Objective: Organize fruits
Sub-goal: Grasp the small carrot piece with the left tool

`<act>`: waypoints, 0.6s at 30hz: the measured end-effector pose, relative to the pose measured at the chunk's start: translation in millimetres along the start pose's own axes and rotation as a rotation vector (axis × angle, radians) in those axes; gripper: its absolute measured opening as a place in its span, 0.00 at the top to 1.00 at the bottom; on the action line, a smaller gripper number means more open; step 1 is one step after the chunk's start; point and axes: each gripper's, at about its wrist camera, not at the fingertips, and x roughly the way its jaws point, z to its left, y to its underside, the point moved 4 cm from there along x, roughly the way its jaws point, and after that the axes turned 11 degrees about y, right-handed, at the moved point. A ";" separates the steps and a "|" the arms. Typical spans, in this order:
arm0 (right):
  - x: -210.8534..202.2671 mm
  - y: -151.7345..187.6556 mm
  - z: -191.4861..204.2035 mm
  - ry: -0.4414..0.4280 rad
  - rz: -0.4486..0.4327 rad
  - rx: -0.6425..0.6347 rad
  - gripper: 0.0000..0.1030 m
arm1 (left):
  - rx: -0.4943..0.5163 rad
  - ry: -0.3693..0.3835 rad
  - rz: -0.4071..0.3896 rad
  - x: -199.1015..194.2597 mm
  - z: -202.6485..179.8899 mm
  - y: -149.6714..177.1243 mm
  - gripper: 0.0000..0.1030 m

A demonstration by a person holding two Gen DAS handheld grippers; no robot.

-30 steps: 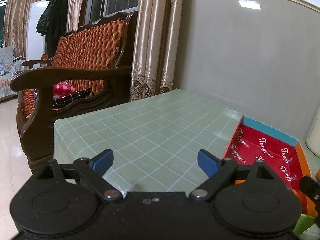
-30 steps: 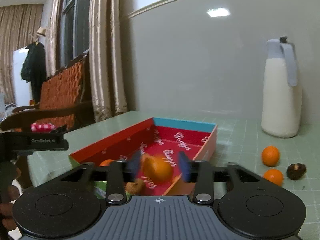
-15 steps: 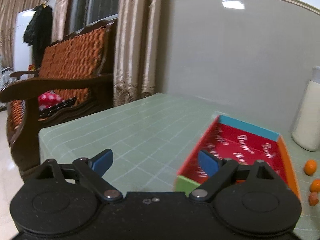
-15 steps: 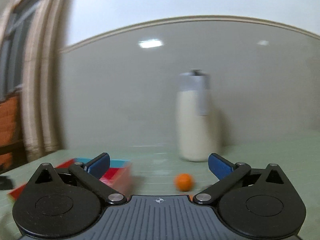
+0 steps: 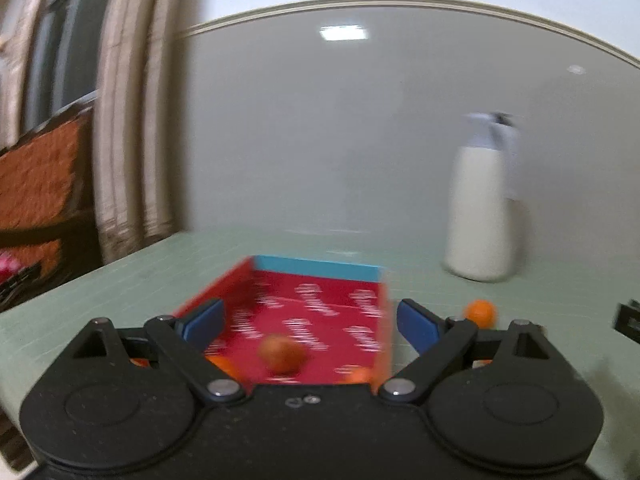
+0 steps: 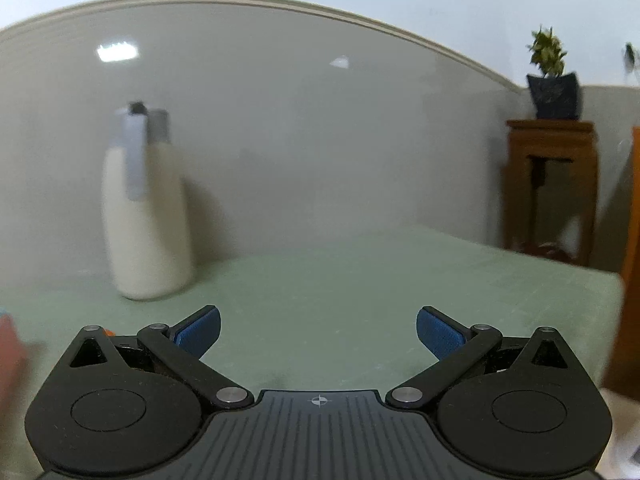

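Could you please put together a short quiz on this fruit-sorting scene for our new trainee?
1. True or false: the left gripper is shut on a fruit.
2. Which colour is the far end wall of the box? A) blue B) yellow C) black
3. Fill in: on the table, the tall white jug stands ___ the wall.

Key
1. False: both the left gripper and the right gripper are open and hold nothing.
2. A. A brownish fruit lies on the red floor inside, and an orange sits outside on the table.
3. Near.
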 end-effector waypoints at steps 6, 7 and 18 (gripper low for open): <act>10.3 4.9 -27.5 0.135 -0.060 -0.030 0.00 | 0.056 0.145 0.047 15.9 -51.4 14.5 0.20; 14.8 4.9 -29.9 0.139 -0.060 -0.031 0.00 | 0.059 0.165 0.062 20.1 -57.8 17.1 0.21; 30.9 0.4 -55.6 0.065 -0.012 -0.001 0.00 | 0.087 0.255 0.221 65.8 -91.6 40.1 0.50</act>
